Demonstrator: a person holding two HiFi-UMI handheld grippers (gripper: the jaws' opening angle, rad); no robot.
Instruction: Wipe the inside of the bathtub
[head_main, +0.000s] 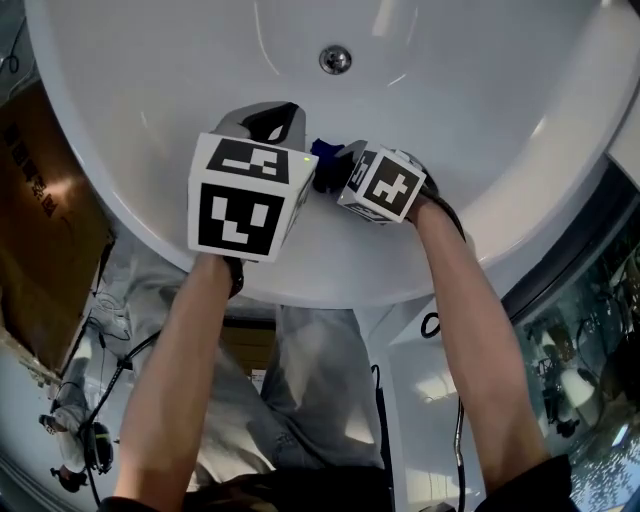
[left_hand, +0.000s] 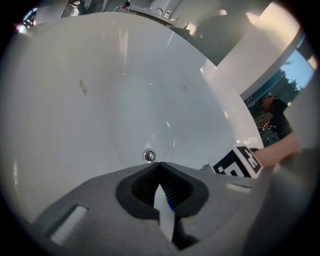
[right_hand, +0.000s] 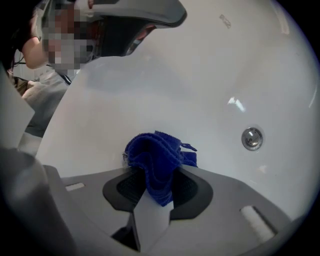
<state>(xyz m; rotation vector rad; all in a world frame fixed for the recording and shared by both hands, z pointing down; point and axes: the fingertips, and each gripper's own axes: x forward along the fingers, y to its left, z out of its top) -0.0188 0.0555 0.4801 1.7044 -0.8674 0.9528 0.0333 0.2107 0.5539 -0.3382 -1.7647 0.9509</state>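
Note:
The white bathtub (head_main: 470, 110) curves below me, its round metal drain (head_main: 335, 59) at the far side. A bunched blue cloth (right_hand: 154, 156) is clamped in my right gripper (right_hand: 154, 175), just above the tub's near inner wall; the head view shows a corner of that cloth (head_main: 322, 150) ahead of the right gripper (head_main: 336, 166). My left gripper (head_main: 272, 122) hovers beside it to the left, jaws pressed together with no object clearly between them. In the left gripper view the left gripper (left_hand: 159, 166) points at the drain (left_hand: 148, 156).
The tub's near rim (head_main: 330, 290) runs under both forearms. A brown cardboard box (head_main: 40, 230) stands left of the tub, and cables (head_main: 110, 390) trail on the floor. Dark glass fittings (head_main: 580, 330) are at the right. A person (left_hand: 274, 107) stands beyond the tub.

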